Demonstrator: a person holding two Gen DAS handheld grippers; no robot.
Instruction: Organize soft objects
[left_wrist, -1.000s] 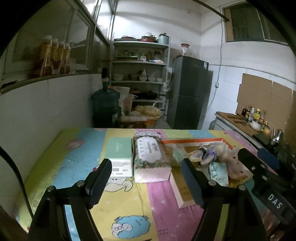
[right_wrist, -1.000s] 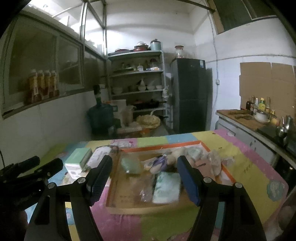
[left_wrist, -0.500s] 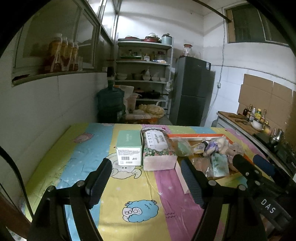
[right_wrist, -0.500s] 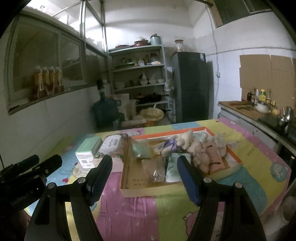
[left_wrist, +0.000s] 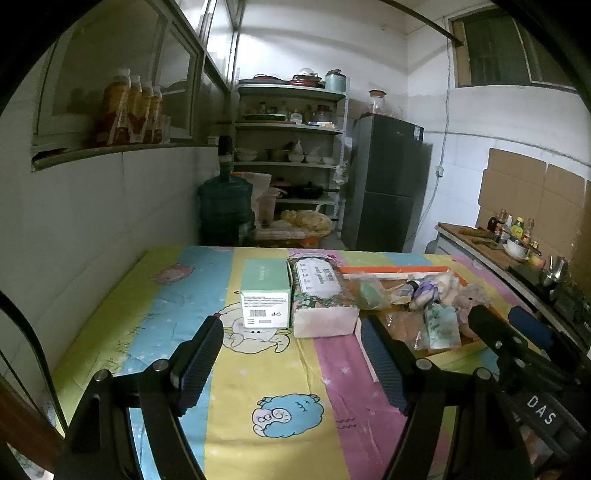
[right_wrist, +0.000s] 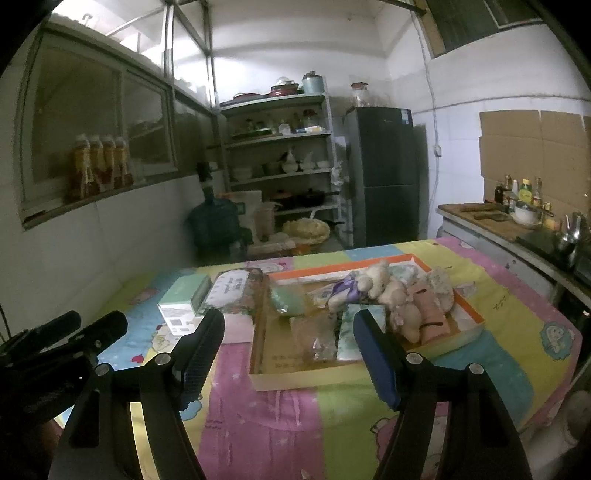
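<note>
Left wrist view: the left gripper sits at the lower centre of the frame, jaws wide apart with nothing between them, above the cartoon-print cloth covering the surface. At mid-frame a mint-green carton stands just beside a floral tissue pack, the two touching or nearly so. To the right, a shallow cardboard tray with an orange rim holds the soft objects: a green pouch, a purple-and-cream plush toy, a teal patterned packet. The right gripper's body partly covers the tray's lower right.

Right wrist view: the right gripper occupies the lower centre, jaws spread wide and empty. The tray lies at mid-frame, just right of the tissue pack and carton. Inside the tray: the green pouch at upper left, a clear wrapped packet below it, the teal packet at centre, the plush toys heaped along the right half, and a pink folded item at the right side. Individual plush pieces cannot be separated in the dim light.
</note>
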